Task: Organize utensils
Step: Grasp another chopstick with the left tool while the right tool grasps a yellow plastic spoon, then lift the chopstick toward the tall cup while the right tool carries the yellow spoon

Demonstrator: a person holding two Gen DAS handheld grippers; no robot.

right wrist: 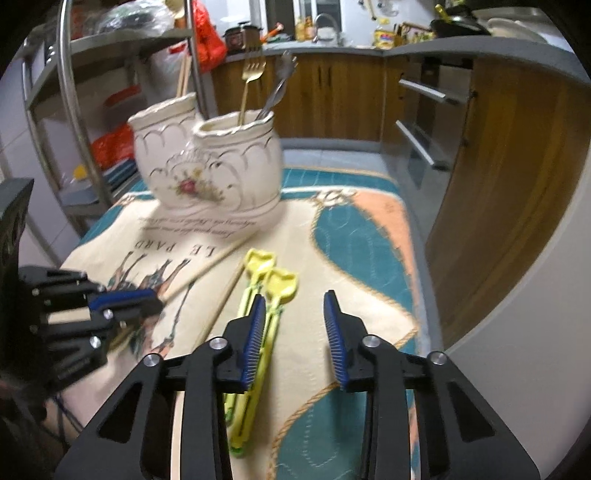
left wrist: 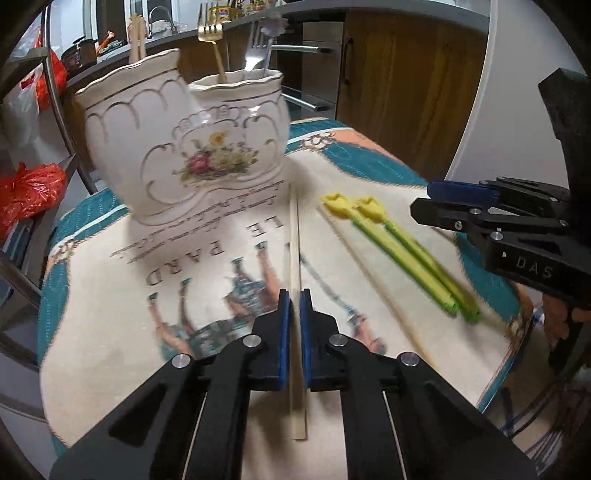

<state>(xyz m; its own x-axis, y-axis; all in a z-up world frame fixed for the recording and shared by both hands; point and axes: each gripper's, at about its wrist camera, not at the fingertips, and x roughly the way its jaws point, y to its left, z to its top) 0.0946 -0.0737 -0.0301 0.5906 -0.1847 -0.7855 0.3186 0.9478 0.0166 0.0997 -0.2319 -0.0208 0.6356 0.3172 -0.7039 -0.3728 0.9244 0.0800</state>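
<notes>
The table (left wrist: 110, 369) is covered by a printed cloth (left wrist: 207, 258) in cream, teal and peach, with dark lettering and figures.

At the far side of the cloth stands a white ceramic utensil holder (left wrist: 184, 147) with two joined compartments, scalloped rims, gold trim and a floral motif on the front. The taller left compartment holds pale wooden chopsticks (left wrist: 136, 37). The lower right compartment holds a gold fork (left wrist: 210, 31) and a silver fork (left wrist: 258, 51), both upright with tines up.

On the cloth in front of the holder lie the loose items. A pair of yellow-green training chopsticks (left wrist: 402, 254) with yellow shaped tops lies side by side, touching, to the right. A single wooden chopstick (left wrist: 373, 280) lies flat just left of that pair.

The left tongs (left wrist: 295, 306) are clamped on another wooden chopstick (left wrist: 295, 240), blue pads pressed to its sides near its near end; the stick points toward the holder.

The right tongs (right wrist: 295, 314) stand apart over the cloth. Their left pad sits above the training chopsticks (right wrist: 258, 332); nothing is gripped between them.
</notes>
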